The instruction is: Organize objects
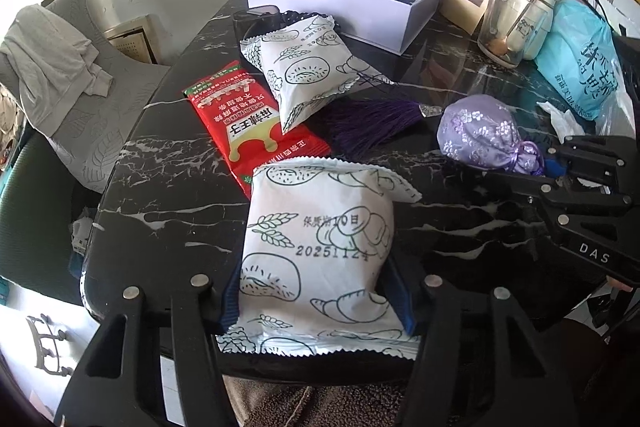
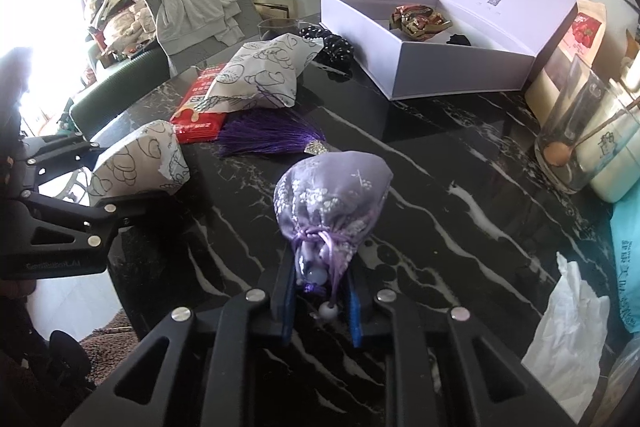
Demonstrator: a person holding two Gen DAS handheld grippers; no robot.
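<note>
Left wrist view: the left gripper [image 1: 318,301] has its blue pads pressed on both sides of a white bread packet [image 1: 320,247] printed with black croissants, wheat ears and a date stamp; the packet lies at the near edge of the black marble table [image 1: 168,195], well short of the open white box [image 1: 340,7]. A second such packet [image 1: 304,71] rests on a red snack pack [image 1: 244,119], nearer the box.

Right wrist view: the right gripper [image 2: 320,301] pinches, fingers narrow, the tied neck of a lilac embroidered sachet [image 2: 332,195] (white beads dangle from its cord), lying well before the box [image 2: 404,39], its purple tassel [image 2: 268,137] trailing boxward.
</note>
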